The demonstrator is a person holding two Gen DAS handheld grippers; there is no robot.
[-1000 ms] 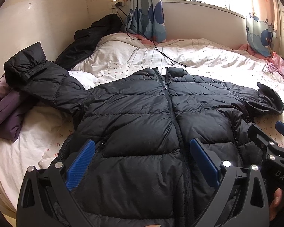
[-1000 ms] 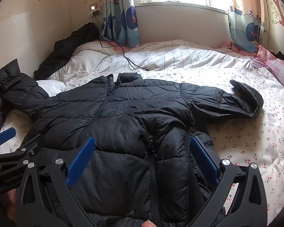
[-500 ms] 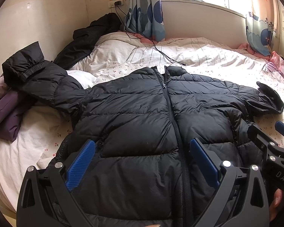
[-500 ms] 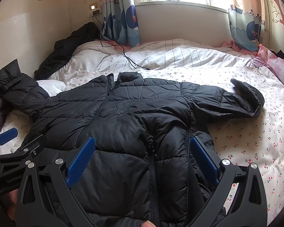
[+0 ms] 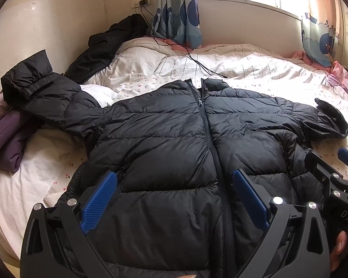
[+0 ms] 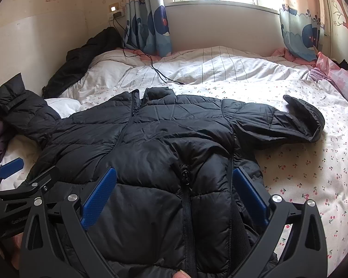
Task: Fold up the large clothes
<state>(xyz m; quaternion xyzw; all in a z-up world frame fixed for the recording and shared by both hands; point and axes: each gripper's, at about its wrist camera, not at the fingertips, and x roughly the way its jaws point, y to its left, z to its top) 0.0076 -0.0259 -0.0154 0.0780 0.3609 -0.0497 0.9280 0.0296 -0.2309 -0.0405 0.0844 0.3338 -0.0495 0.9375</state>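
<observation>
Black puffer jacket lies flat beneath left tool and right tool, both wide.

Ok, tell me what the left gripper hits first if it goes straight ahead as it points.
Most likely the black puffer jacket: the open left gripper points across its lower front, left of the zipper. Depth is unclear, so it might skim above it.
</observation>
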